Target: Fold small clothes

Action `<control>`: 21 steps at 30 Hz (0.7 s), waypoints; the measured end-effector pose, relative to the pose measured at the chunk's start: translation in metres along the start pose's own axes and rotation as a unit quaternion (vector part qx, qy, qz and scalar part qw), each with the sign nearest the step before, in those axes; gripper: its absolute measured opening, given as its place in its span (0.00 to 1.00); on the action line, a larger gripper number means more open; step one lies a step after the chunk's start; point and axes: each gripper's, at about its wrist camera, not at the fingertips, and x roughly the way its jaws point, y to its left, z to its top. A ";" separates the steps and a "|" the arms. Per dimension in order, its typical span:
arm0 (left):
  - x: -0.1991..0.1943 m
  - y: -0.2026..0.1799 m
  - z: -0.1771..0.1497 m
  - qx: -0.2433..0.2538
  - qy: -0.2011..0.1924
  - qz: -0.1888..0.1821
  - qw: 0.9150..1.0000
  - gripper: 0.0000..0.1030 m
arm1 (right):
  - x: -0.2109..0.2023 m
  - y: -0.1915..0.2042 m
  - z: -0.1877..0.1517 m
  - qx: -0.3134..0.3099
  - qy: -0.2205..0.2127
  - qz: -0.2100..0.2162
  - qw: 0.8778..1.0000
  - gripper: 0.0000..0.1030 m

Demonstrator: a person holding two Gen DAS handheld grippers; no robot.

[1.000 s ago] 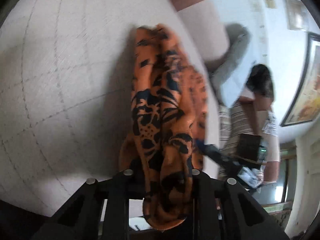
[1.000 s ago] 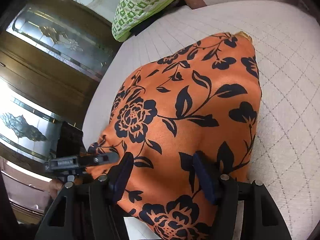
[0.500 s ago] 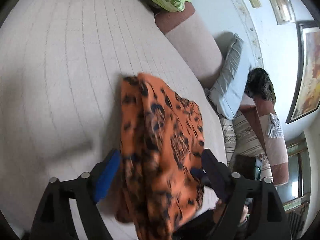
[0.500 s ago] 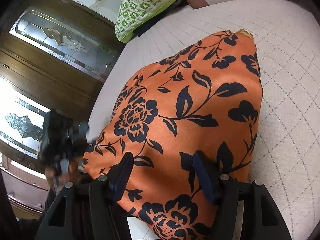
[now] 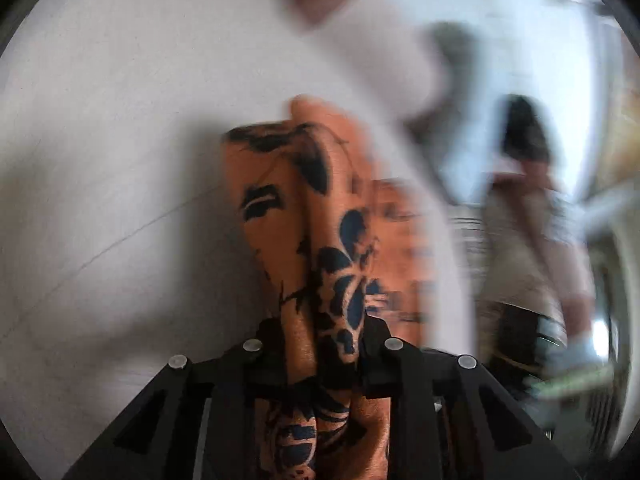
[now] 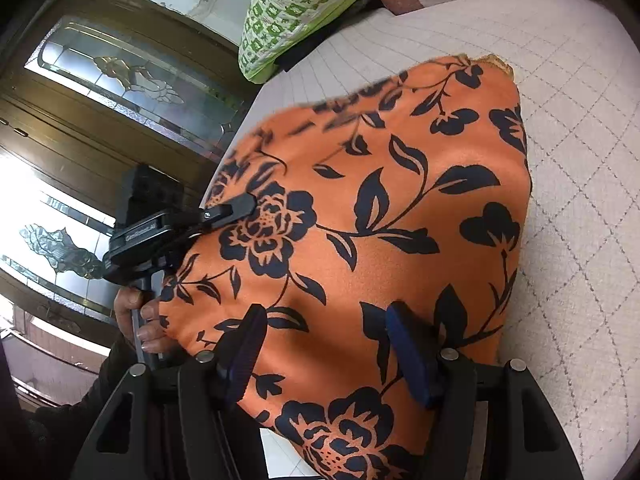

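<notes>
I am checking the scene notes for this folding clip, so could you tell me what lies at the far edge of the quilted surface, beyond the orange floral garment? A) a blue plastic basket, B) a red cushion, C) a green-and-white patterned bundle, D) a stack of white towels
C: in the right wrist view a green-and-white patterned bundle sits beyond the orange floral garment on the quilted surface.

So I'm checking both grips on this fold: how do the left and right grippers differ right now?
The left gripper is closing, its jaws narrow around a bunched ridge of the orange floral cloth; the right gripper stands wide, with flat cloth lying between its blue pads. The left wrist view is motion-blurred, the right wrist view sharp. Both work the same cloth on the quilted surface.
</notes>
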 end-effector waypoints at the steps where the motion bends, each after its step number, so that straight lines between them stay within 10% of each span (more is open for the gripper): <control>1: 0.006 0.015 0.000 -0.029 0.008 -0.028 0.999 0.26 | 0.000 -0.001 0.000 -0.001 0.000 0.004 1.000 0.64; 17: -0.066 -0.041 -0.058 0.136 -0.028 0.026 0.990 0.43 | -0.014 -0.010 0.059 0.028 -0.033 0.021 0.999 0.64; 20: -0.037 -0.015 -0.063 0.103 -0.001 0.143 0.984 0.43 | 0.001 -0.056 0.062 0.099 -0.038 0.050 0.993 0.61; 21: -0.034 -0.005 -0.062 0.083 0.000 0.128 0.988 0.43 | 0.002 -0.067 0.060 0.126 -0.046 0.068 0.989 0.57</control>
